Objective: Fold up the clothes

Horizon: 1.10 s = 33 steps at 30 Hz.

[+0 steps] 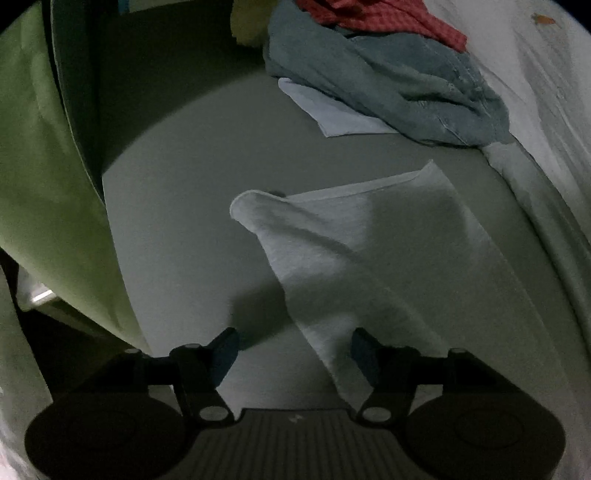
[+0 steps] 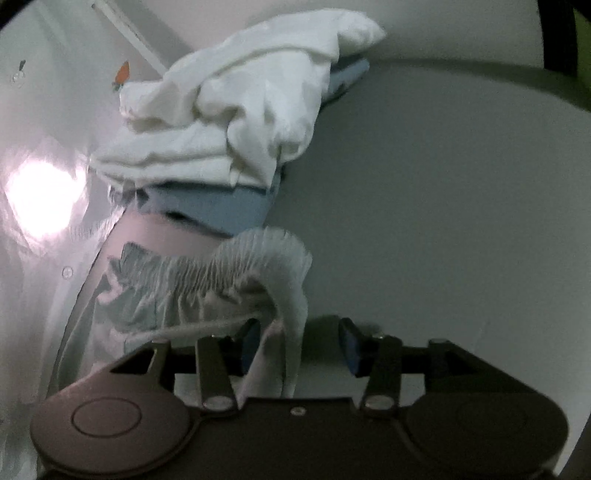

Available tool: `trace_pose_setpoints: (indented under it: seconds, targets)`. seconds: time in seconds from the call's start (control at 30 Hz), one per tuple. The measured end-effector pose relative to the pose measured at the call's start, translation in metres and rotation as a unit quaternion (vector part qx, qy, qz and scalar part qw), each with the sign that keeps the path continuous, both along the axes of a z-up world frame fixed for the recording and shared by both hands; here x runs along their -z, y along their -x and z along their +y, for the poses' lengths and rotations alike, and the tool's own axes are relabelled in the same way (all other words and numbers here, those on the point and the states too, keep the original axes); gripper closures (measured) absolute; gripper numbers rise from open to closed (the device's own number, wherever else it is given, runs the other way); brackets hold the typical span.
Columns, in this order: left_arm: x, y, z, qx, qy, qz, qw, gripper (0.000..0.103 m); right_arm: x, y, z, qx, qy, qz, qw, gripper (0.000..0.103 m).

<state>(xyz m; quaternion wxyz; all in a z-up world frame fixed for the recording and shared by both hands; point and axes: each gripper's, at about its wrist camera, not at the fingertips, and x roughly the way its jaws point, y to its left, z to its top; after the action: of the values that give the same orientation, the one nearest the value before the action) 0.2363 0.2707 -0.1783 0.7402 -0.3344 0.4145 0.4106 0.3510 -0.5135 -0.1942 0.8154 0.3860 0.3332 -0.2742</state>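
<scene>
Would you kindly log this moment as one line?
left gripper: open | right gripper: open | pale grey elastic-waisted garment: between both grippers' fingers, ungripped | round grey table

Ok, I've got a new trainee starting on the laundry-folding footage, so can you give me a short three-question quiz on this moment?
1. True or false: the left gripper has its jaws clamped shut on the pale cloth.
2. Multiple choice: in the left wrist view, what lies on top of the blue-grey garment? A) a red checked cloth B) a black sock C) a yellow towel
3. Fill in: in the right wrist view, the white clothes sit on a folded ____ garment.

Key: 1 false, the jaws stand open; 2 A, the red checked cloth; 3 blue, the folded blue garment.
</scene>
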Motion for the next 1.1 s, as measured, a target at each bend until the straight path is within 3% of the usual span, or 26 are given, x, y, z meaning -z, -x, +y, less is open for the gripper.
trace_pose_setpoints:
  seconds: [0.07, 0.13, 0.17, 0.2, 0.23, 0.33, 0.43, 0.57, 0.6, 0.67, 0.7, 0.8, 0.9, 0.97, 1.03, 1.1]
  targets:
    - [0.004, -0.004, 0.001, -0.009, 0.002, -0.001, 1.0, 0.031, 0.002, -0.002, 0.003, -0.014, -0.004, 0.0, 1.0, 0.056]
    - [0.004, -0.006, -0.001, -0.023, -0.007, -0.003, 0.9997, 0.036, 0.004, -0.004, 0.006, -0.029, -0.006, 0.001, 1.0, 0.07]
    - [0.004, -0.007, -0.001, -0.027, -0.019, 0.0, 0.9994, 0.055, 0.004, -0.006, 0.009, -0.042, -0.001, 0.004, 0.999, 0.076]
    - [0.004, -0.008, 0.0, -0.031, -0.032, 0.004, 0.999, 0.071, 0.004, -0.009, 0.012, -0.055, 0.004, 0.007, 0.998, 0.092]
    - [0.004, -0.009, 0.001, -0.035, -0.044, 0.008, 0.9984, 0.103, 0.003, -0.011, 0.013, -0.065, 0.01, 0.007, 0.998, 0.1]
    - [-0.006, -0.003, 0.015, -0.054, -0.029, -0.05, 0.9969, 0.103, -0.015, -0.011, 0.017, -0.081, 0.039, -0.007, 0.996, 0.101]
    - [-0.051, 0.004, 0.021, -0.05, -0.061, -0.106, 0.9913, 0.103, -0.053, 0.002, 0.011, -0.08, 0.035, -0.061, 0.994, 0.101]
    - [-0.131, 0.024, 0.017, -0.033, -0.13, -0.192, 0.9722, 0.103, -0.108, 0.032, -0.003, -0.055, -0.001, -0.171, 0.984, 0.101]
    - [-0.142, 0.028, 0.017, -0.024, -0.142, -0.2, 0.9692, 0.103, -0.111, 0.034, -0.006, -0.048, -0.004, -0.175, 0.983, 0.101]
    - [-0.134, 0.024, 0.019, -0.006, -0.152, -0.167, 0.9742, 0.103, -0.114, 0.035, -0.01, -0.036, -0.003, -0.176, 0.984, 0.101]
    - [-0.129, 0.021, 0.02, 0.003, -0.155, -0.149, 0.9766, 0.103, -0.108, 0.031, -0.009, -0.044, 0.021, -0.143, 0.988, 0.101]
    - [-0.08, 0.013, 0.024, 0.023, -0.084, -0.094, 0.9917, 0.102, -0.077, 0.026, -0.008, -0.039, 0.005, -0.094, 0.995, 0.101]
    - [-0.043, 0.025, 0.019, 0.011, -0.027, -0.078, 0.9965, 0.086, -0.047, 0.022, -0.006, -0.031, -0.012, -0.048, 0.998, 0.101]
    - [-0.026, 0.032, 0.016, 0.008, -0.002, -0.07, 0.9975, 0.064, -0.041, 0.027, -0.006, -0.023, -0.021, -0.046, 0.998, 0.1]
    - [-0.012, 0.034, 0.016, 0.011, 0.017, -0.068, 0.9975, 0.056, -0.038, 0.03, -0.004, -0.025, -0.023, -0.044, 0.998, 0.1]
    - [-0.003, 0.032, 0.016, 0.015, 0.025, -0.073, 0.9969, 0.054, -0.038, 0.03, -0.005, -0.029, -0.02, -0.038, 0.999, 0.1]
